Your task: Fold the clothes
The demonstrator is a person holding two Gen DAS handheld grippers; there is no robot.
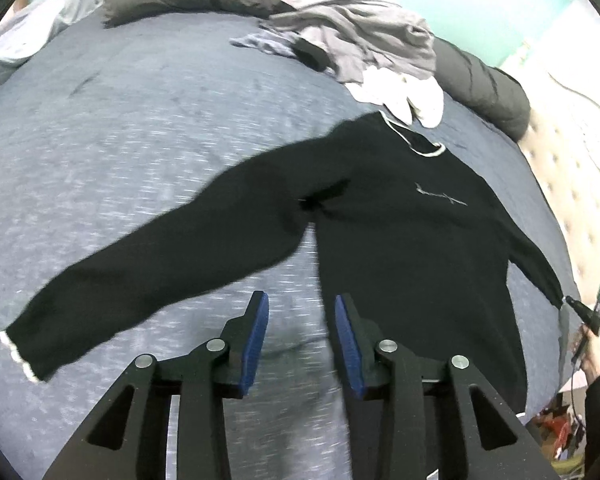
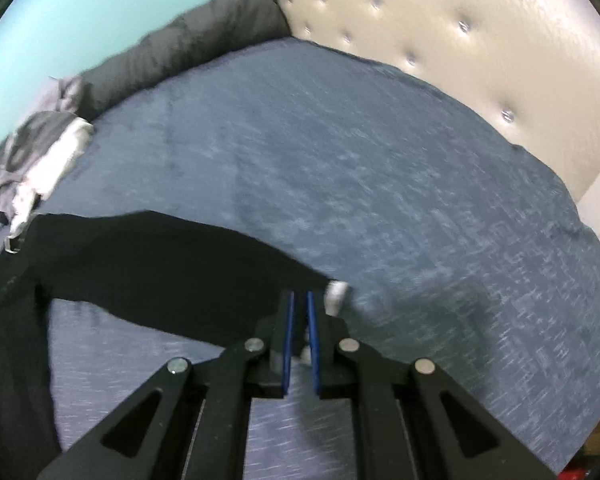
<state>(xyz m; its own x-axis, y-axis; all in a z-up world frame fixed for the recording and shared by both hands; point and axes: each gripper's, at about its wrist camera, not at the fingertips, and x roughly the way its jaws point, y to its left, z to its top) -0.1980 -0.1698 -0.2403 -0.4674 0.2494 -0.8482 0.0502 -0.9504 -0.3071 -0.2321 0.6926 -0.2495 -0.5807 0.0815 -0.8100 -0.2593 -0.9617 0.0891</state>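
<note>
A black long-sleeved sweater (image 1: 400, 220) with white trim at neck and cuffs lies front up on the blue bedspread (image 1: 140, 140). Its left sleeve (image 1: 140, 272) stretches out to the left, ending in a white cuff (image 1: 18, 354). My left gripper (image 1: 302, 300) is open and empty, hovering above the sweater's left side edge. In the right wrist view my right gripper (image 2: 299, 296) is shut on the end of the other sleeve (image 2: 172, 268), its white cuff (image 2: 336, 294) showing beside the fingers. The right gripper also shows far right in the left wrist view (image 1: 580, 306).
A pile of grey and white clothes (image 1: 360, 40) lies at the far edge of the bed, with dark grey pillows (image 1: 484, 84) behind it. A cream tufted headboard (image 2: 440, 28) borders the right side. Clutter lies on the floor (image 1: 556, 428) past the bed's near right corner.
</note>
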